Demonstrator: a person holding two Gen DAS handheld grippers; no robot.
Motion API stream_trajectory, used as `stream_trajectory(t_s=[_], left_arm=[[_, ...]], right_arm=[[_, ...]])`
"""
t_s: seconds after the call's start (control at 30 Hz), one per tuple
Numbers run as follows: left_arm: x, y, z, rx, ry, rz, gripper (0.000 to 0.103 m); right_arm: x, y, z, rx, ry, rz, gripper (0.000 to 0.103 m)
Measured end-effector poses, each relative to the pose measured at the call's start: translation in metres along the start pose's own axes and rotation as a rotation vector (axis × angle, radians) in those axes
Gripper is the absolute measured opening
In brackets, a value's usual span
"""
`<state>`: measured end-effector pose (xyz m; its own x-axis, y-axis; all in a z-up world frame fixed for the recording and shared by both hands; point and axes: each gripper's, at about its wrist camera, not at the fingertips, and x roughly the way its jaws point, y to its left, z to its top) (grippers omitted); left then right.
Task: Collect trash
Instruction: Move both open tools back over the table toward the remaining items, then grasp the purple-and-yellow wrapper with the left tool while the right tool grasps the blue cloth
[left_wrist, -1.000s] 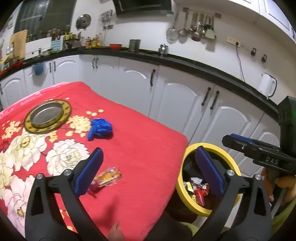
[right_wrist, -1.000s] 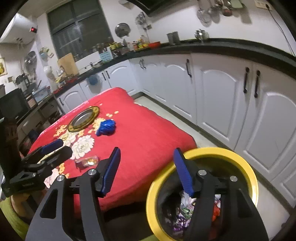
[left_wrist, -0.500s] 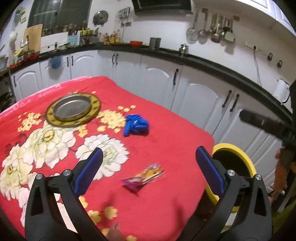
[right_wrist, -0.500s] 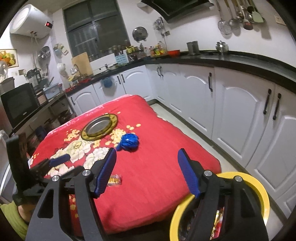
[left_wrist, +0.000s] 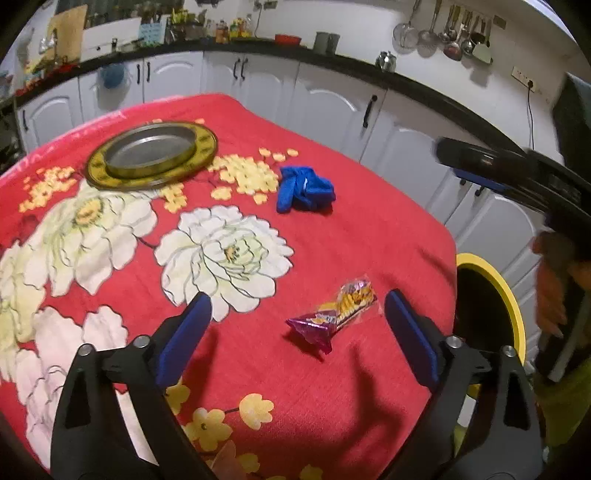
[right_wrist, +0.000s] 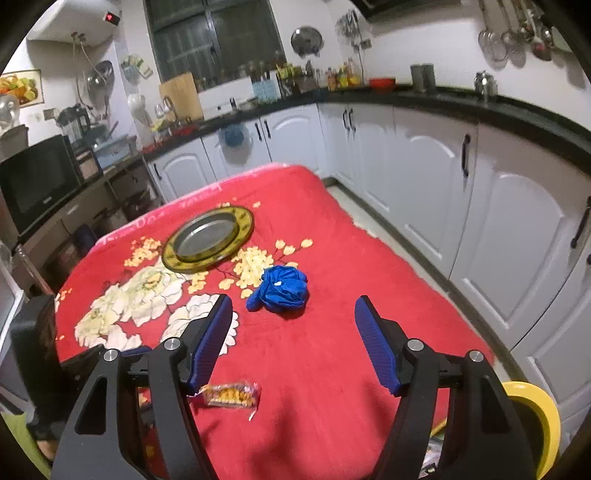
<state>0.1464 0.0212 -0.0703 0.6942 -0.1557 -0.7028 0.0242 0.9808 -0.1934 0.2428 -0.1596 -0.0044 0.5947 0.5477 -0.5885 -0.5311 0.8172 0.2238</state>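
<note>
Left claw (left_wrist: 297, 317) was spread wide, nothing between its blue pads, hovering over the red floral cloth (left_wrist: 332, 387) on the bench. Snack wrapper (left_wrist: 338, 314) lay flat on the cloth between the two fingers, closer to the right-side pad (left_wrist: 410, 332), touching neither. Crumpled blue glove (left_wrist: 304, 194) sat farther ahead of the left claw, well apart from the wrapper. Round metal tray with yellow rim (left_wrist: 151, 155) was ahead and to the left of that claw, beyond the glove. Yellow-rimmed bin (left_wrist: 511, 306) stood off the bench edge, to the right of the left claw.

Right claw (right_wrist: 293, 338) was also spread wide and held nothing. Blue glove (right_wrist: 280, 288) lay just ahead of it, roughly centred in the gap between the fingers, apart from both. Wrapper (right_wrist: 231, 395) lay low in that view, just beside the left-side finger (right_wrist: 210, 339), partly tucked behind it. Tray (right_wrist: 208, 240) was ahead and left of the right claw, past the glove. Bin rim (right_wrist: 535, 410) showed at the lower right, behind the right-side finger; some litter was visible inside near the bottom edge. White cabinets (right_wrist: 498, 229) ran along the right side.
</note>
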Motion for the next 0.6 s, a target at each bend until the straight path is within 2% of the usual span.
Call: stream_trajectory(t_s=[0.27,0.47,0.6], left_arm=[[0.020,0.001,-0.005,-0.002,0.065,-0.040,0.071],[0.029,0.002,-0.007,-0.007,0.095,-0.058,0.059],[0.033,0.000,-0.008,0.000,0.107,-0.067,0.042]], right_arm=[[0.072,0.003,0.003,-0.009,0.113,-0.008,0.066],[0.111,0.001,0.006,0.010,0.177,-0.002,0.065],[0.131,0.000,0.005,0.022,0.212,0.003,0.056]])
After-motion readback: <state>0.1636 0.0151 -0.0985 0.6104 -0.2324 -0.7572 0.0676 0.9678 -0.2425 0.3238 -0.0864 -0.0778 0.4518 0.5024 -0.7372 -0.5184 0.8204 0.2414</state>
